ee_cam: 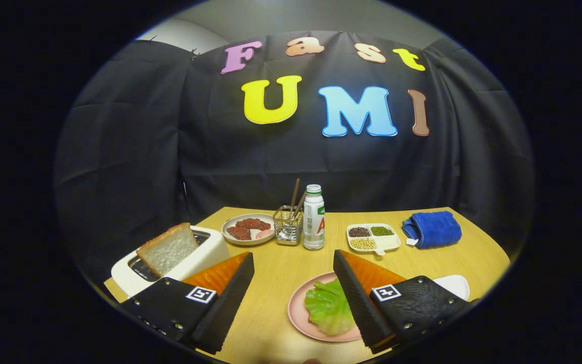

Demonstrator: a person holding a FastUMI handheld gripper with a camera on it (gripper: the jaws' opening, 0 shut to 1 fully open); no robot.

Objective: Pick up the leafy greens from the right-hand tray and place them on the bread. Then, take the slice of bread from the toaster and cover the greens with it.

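My gripper (293, 260) is open above the wooden table (281, 283), with nothing between its fingers. A green lettuce leaf (327, 307) lies on a pink plate (296, 313) just inside the right finger (356, 293), which covers part of both. A slice of bread (167, 248) stands tilted in the slot of a white toaster (205, 253) beside and beyond the left finger (230, 283). A white dish (453, 284) peeks out behind the right finger; what it holds is hidden.
Beyond the fingers stand a plate of red meat slices (248, 228), a wire holder with chopsticks (289, 222), a white bottle (313, 217), a divided dish of beans (373, 237) and a folded blue cloth (432, 228). The black cloth wall closes the back.
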